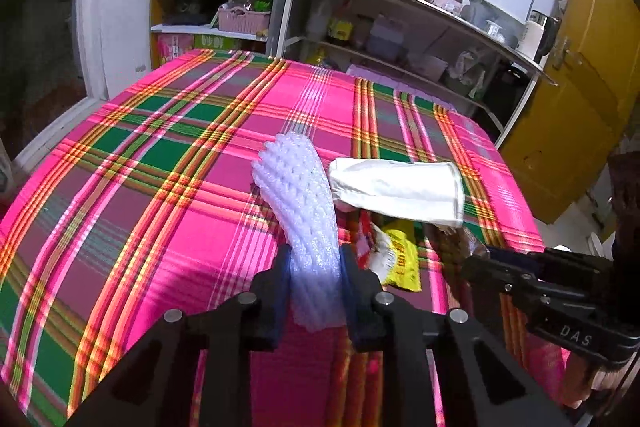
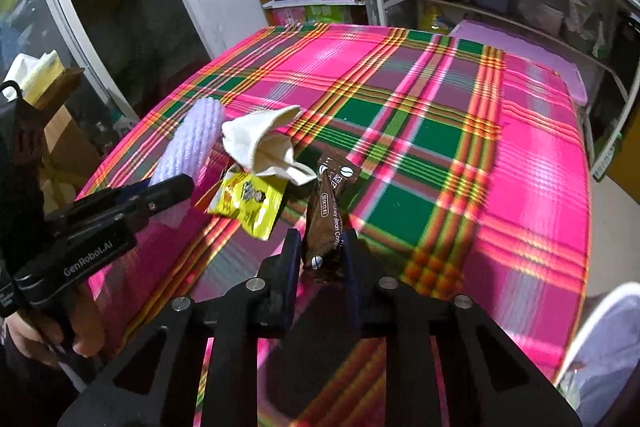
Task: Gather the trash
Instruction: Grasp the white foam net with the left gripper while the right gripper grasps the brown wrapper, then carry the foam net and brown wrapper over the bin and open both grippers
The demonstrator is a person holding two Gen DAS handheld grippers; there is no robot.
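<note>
Two grippers: left gripper on knobbly foam netting, right gripper on glossy brown sachet.

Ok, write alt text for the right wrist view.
The right gripper pinches a brown coffee sachet above a pink plaid tablecloth. To its left lie a yellow wrapper and a white paper cup, while the left gripper holds a foam net.

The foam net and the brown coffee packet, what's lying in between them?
A yellow wrapper and a crumpled white paper bag lie between the foam net and the coffee packet, clearest in the right wrist view.
</note>
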